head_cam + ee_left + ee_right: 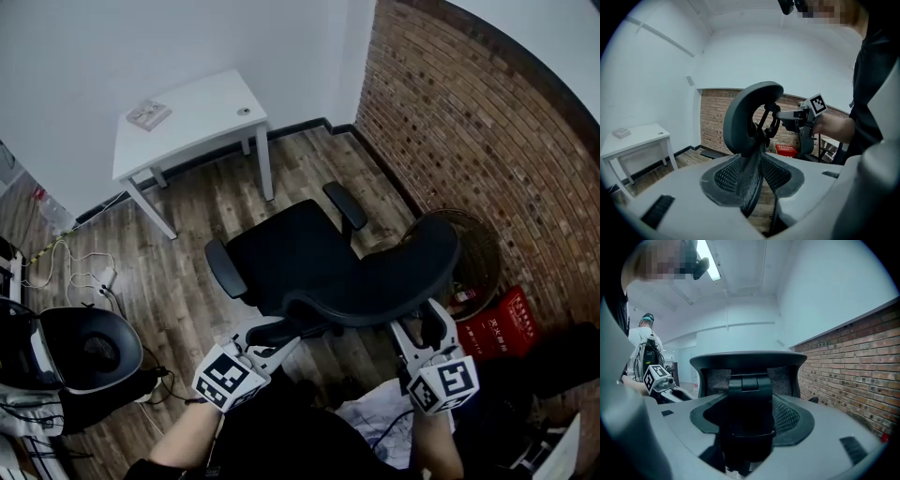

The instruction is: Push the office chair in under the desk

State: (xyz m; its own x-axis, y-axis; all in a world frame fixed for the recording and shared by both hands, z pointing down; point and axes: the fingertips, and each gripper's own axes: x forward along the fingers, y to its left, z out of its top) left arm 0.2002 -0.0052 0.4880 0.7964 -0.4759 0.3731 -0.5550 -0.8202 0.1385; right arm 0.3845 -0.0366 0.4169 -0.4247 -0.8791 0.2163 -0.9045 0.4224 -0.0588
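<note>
Before white desk (187,117), black mesh office chair (281,248), backrest (394,277) tight in left tool (286,333) and right tool (422,328)

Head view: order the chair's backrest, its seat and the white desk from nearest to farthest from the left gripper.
1. backrest: at the left gripper, its lower edge between the jaws.
2. seat: just beyond, centre of the view.
3. white desk: farthest, upper left, against the wall.
</note>
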